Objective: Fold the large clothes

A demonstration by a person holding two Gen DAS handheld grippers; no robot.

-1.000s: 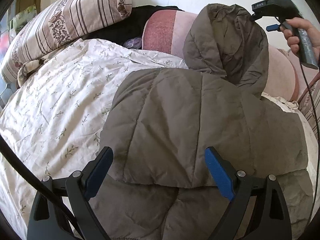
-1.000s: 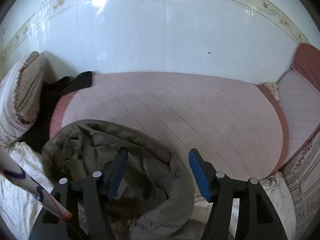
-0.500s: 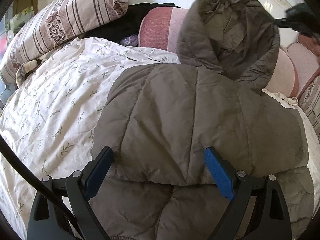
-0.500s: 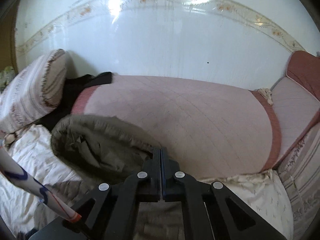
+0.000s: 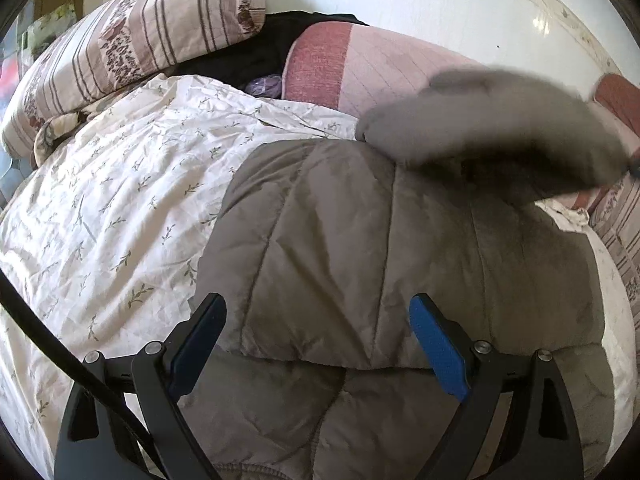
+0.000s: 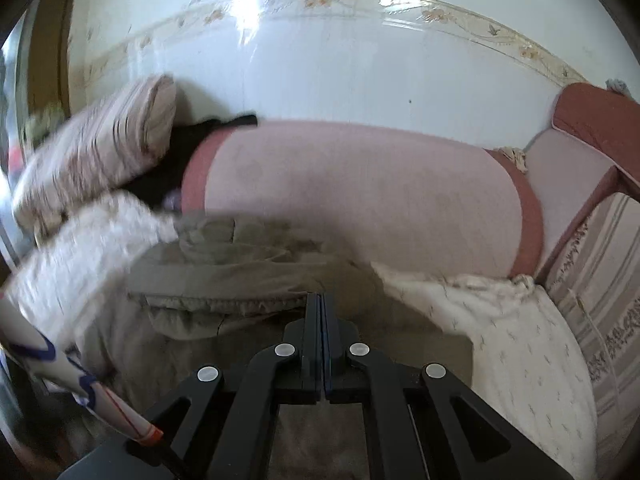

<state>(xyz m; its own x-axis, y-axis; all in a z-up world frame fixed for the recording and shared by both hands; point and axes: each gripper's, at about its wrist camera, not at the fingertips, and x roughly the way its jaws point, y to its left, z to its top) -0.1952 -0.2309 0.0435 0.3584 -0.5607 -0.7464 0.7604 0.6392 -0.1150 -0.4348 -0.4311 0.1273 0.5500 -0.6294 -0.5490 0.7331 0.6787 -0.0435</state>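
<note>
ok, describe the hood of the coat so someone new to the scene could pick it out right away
Start at the white floral-print bedspread and find the grey-brown quilted puffer coat lying on it. Its hood is the rounded flap at the coat's far end, in front of the pink quilted cushion. Unlike the flat stitched body, it is lifted off the bed and motion-blurred.

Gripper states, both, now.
Left gripper: open above the jacket, holding nothing.
Right gripper: shut, apparently pinching the hood at its rim.
</note>
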